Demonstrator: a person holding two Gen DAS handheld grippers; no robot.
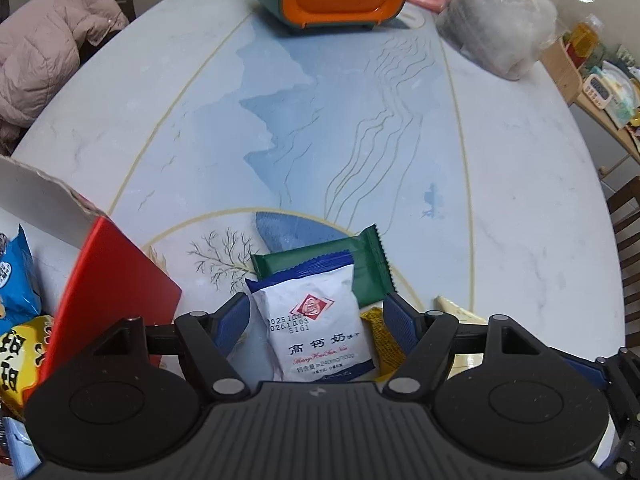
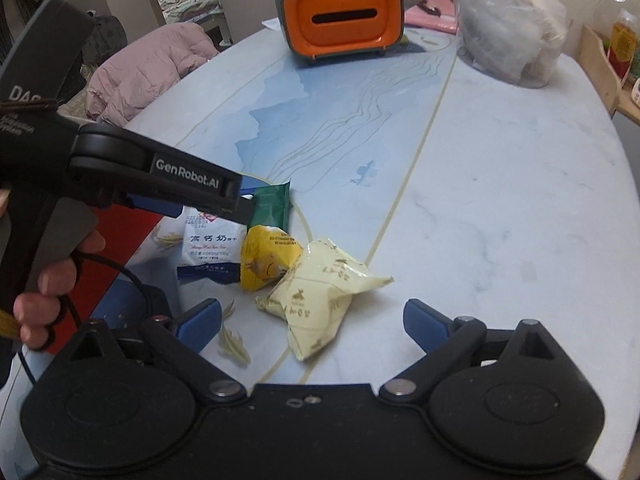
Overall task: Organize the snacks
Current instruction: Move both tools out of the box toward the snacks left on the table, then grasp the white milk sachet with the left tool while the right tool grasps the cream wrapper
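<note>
A white-and-blue snack packet [image 1: 320, 324] lies on the table between the fingers of my open left gripper [image 1: 316, 316], overlapping a green packet [image 1: 360, 264]. A yellow packet [image 1: 382, 338] lies by its right finger. In the right wrist view the left gripper [image 2: 240, 200] hovers over the white packet [image 2: 208, 248] and green packet [image 2: 274, 204]. The yellow packet [image 2: 268, 256] and a cream packet [image 2: 320, 300] lie beside them. My right gripper [image 2: 312, 320] is open, its fingers astride the near end of the cream packet.
A red box [image 1: 112, 280] with an open flap stands at the left, with blue and yellow snack bags [image 1: 16, 280] in it. An orange-and-green container [image 2: 340, 20] and a clear plastic bag [image 2: 508, 20] stand at the table's [image 2: 500, 200] far end. A pink jacket [image 2: 148, 68] hangs on a chair.
</note>
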